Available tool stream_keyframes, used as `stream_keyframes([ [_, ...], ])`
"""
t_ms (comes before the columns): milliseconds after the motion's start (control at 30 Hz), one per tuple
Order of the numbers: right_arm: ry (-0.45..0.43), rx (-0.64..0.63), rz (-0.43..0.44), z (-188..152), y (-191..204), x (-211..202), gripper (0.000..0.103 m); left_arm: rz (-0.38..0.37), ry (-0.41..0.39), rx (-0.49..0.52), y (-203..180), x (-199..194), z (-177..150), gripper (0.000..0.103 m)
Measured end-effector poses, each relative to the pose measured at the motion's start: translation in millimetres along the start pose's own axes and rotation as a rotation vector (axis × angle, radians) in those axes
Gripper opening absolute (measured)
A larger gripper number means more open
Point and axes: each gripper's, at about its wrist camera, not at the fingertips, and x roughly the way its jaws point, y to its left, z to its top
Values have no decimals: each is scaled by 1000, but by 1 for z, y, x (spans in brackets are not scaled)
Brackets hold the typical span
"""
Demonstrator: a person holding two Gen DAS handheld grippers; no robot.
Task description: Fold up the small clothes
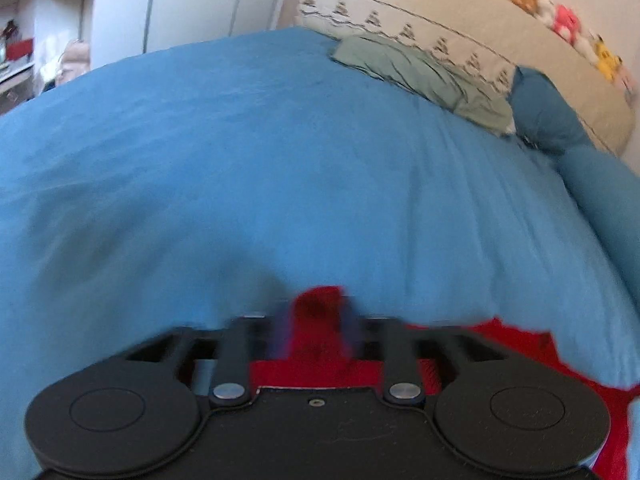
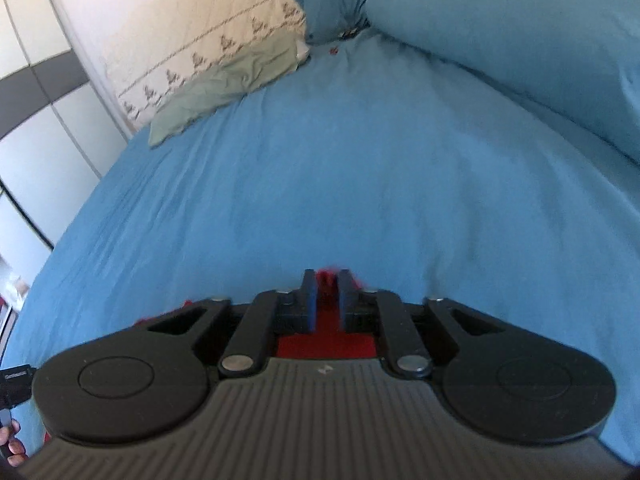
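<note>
A red garment (image 1: 520, 352) lies on the blue bed cover (image 1: 240, 160), spreading under my left gripper (image 1: 316, 320) and off to its right. The left fingers are blurred and stand apart, with a hump of the red cloth between them. In the right wrist view the red garment (image 2: 326, 346) shows under and between the fingers of my right gripper (image 2: 327, 280). Its blue pads stand a small gap apart with red fabric in the gap. Most of the garment is hidden below both grippers.
A crumpled grey-green cloth (image 1: 420, 72) (image 2: 228, 76) lies at the far side by a beige embroidered cover (image 1: 440, 12). Blue pillows (image 1: 548, 112) (image 2: 520, 40) sit to the right. Plush toys (image 1: 564, 20) line the top. White wardrobe doors (image 2: 32, 120) stand on the left.
</note>
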Motion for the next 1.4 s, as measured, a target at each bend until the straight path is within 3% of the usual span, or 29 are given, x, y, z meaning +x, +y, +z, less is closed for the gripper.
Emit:
stream_keyframes([
  [33,-4,-8,1,0,-2,-4,94,-1,-21,-8,-2,-9,1,76],
  [67,-28,-36,-5,-2,0,-12,103,-4,-57,2,-5,-20,2,80],
  [133,-104,-107,12,-10,4,-33,103,-8,-93,57,-5,-42,-3,88],
  [200,-81,-205,56,-23,15,-47,103,9,-118,131,-10,-68,-21,92],
  [233,-68,-248,65,-35,20,-54,103,14,-129,163,-13,-78,-33,102],
  [300,-27,-326,120,-60,31,-64,103,-19,-123,242,-18,-94,-63,103],
  [367,37,-377,168,-88,40,-65,103,-33,-65,320,-25,-93,-90,103],
  [433,89,-398,163,-109,44,-61,103,-7,1,363,-28,-84,-112,103],
  [533,142,-400,130,-126,37,-54,103,20,52,340,-17,-76,-131,103],
  [700,137,-405,37,-128,2,-61,103,5,79,305,-9,-81,-127,103],
  [833,143,-395,-5,-116,-13,-80,103,49,78,329,-17,-94,-122,103],
  [1000,123,-394,5,-88,-36,-122,103,-37,-11,362,-39,-132,-112,103],
  [1100,179,-388,6,-92,-41,-125,103,-85,16,348,-52,-132,-113,103],
  [1267,215,-295,27,-111,-47,-104,103,-99,91,378,-74,-111,-126,103],
  [1400,186,-237,58,-119,-46,-89,103,-102,159,418,-93,-90,-138,103],
])
